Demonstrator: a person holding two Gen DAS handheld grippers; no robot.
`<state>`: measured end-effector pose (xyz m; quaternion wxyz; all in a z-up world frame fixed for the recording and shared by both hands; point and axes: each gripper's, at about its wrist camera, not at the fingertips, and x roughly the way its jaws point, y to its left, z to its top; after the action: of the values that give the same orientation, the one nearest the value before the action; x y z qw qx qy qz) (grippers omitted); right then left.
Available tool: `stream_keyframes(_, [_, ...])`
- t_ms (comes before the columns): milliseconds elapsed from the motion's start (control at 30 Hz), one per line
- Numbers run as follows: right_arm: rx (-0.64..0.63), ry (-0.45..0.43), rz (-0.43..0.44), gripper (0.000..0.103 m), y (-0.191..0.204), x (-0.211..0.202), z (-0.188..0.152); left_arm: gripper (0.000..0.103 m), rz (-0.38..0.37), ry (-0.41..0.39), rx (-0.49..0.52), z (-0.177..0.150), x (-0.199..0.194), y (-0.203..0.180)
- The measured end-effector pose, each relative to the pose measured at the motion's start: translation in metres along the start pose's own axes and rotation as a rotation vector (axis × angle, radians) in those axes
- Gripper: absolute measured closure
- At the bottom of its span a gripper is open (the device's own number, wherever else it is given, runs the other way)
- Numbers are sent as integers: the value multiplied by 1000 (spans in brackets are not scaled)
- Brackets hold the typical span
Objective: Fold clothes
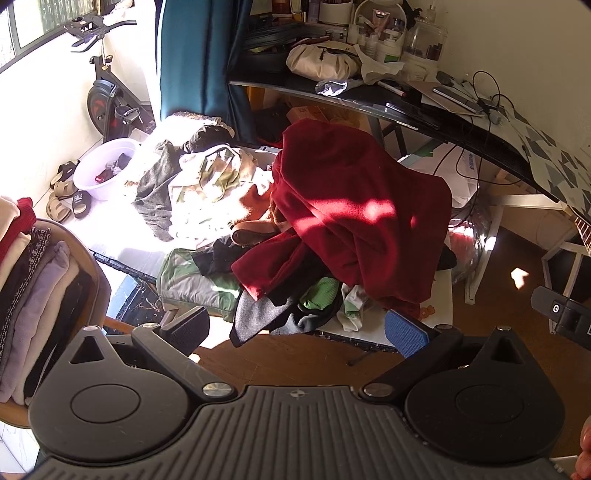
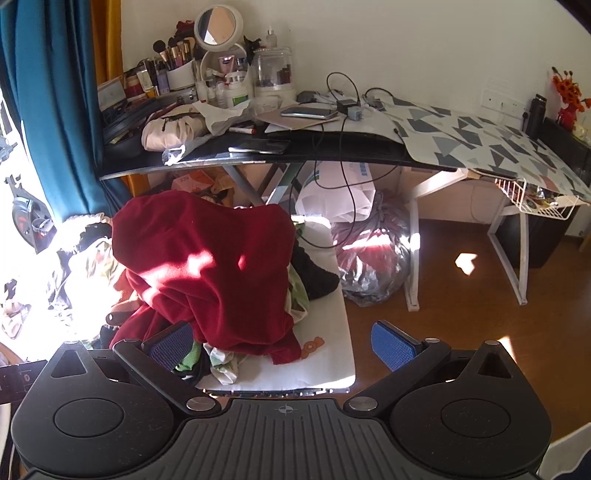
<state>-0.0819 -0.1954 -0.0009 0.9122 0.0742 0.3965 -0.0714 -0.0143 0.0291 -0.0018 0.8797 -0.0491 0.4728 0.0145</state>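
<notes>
Red fleece garment [image 1: 354, 206] sits on top of a heap of unfolded clothes [image 1: 229, 184], which lies on a white mat [image 2: 325, 354] on the wood floor [image 2: 461, 306]. Sun patches cross the red fabric in both views.

Left gripper [image 1: 295, 330]: jaws spread wide, nothing between them. It hangs above the near edge of the heap; a grey-black garment [image 1: 258, 317] and a green one [image 1: 319, 293] lie just past the fingertips. No contact visible.

Right gripper [image 2: 284, 345]: jaws also spread wide, empty. Its left pad [image 2: 170, 349] is in front of the lower edge of the red garment; can't tell if it touches. Its right pad [image 2: 393, 345] is over bare floor, clear of the mat.

Right gripper's body shows at the right edge of the left wrist view, beside the left one.

Folded stack [image 1: 33, 302] stands on edge on a round wooden seat [image 1: 99, 280] at the left: cream, red, patterned black, lilac, black pieces, well apart from the heap.

Behind the heap: black desk [image 2: 258, 158] loaded with cosmetics, a round mirror [image 2: 215, 26], a phone [image 2: 308, 112] and cables. Patterned cloth [image 2: 480, 136] covers the desk's right end. Clear plastic bag [image 2: 373, 258] with red contents sits under the desk, just beside the mat. Teal curtain [image 1: 192, 59], exercise bike [image 1: 107, 99], white basin [image 1: 105, 170] and sandals [image 1: 66, 195] at far left in bright sun.
</notes>
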Motion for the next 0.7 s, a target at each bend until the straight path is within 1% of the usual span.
stream_keyframes(167, [-53,-48,29,1,12,-6,-1,0,54,-27,-37,1,-3,15])
stream_keyframes(233, [-82,-69,35,1,19,-8,-1,0,64,-57,-66,4,-5,27])
stream_keyframes(333, [-119,-95,5,1,29,-9,-2,0,92,-90,-95,11,-7,45])
stream_keyframes(400, [-138,-115,-7,1,35,-11,-3,0,99,-101,-97,15,-7,56])
stream_keyframes(533, [-125,-144,13,1,41,-15,-6,0,115,-130,-97,19,-6,75])
stream_keyframes(600, [-125,-164,21,1,44,-19,-8,0,118,-133,-85,19,-3,83])
stream_keyframes(700, [-145,-188,7,1,53,-22,-12,0,115,-126,-55,17,2,92])
